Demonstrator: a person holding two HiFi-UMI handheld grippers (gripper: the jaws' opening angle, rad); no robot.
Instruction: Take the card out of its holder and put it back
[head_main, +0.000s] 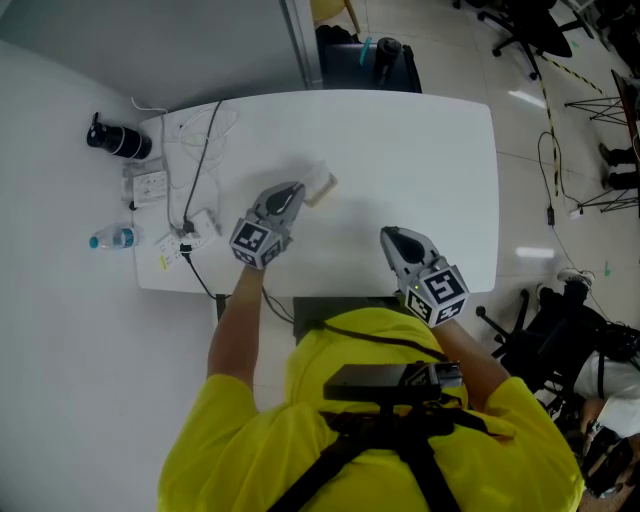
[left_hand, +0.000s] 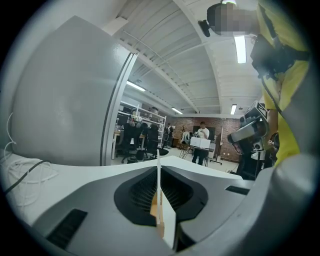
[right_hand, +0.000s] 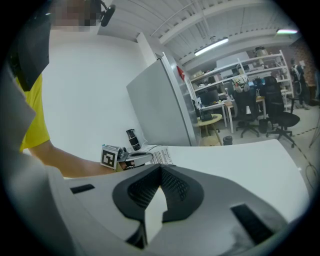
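On the white table (head_main: 420, 150) my left gripper (head_main: 296, 192) points toward the far side, its tip at a pale card with a tan edge (head_main: 321, 187). In the left gripper view the jaws are shut on that card (left_hand: 159, 185), a thin white sheet seen edge-on, with a tan piece low between the pads. I cannot tell card and holder apart. From the right gripper view the left gripper (right_hand: 131, 160) and the striped card (right_hand: 161, 156) lie at mid-left. My right gripper (head_main: 392, 238) rests nearer the front edge, apart from the card, with its jaws (right_hand: 160, 169) shut on nothing.
Cables (head_main: 200, 140), a white power strip (head_main: 150, 186) and a black cylinder (head_main: 118, 140) crowd the table's left end. A water bottle (head_main: 112, 238) lies just off that edge. A dark bag (head_main: 368, 62) stands behind the table, and chairs stand at right (head_main: 560, 340).
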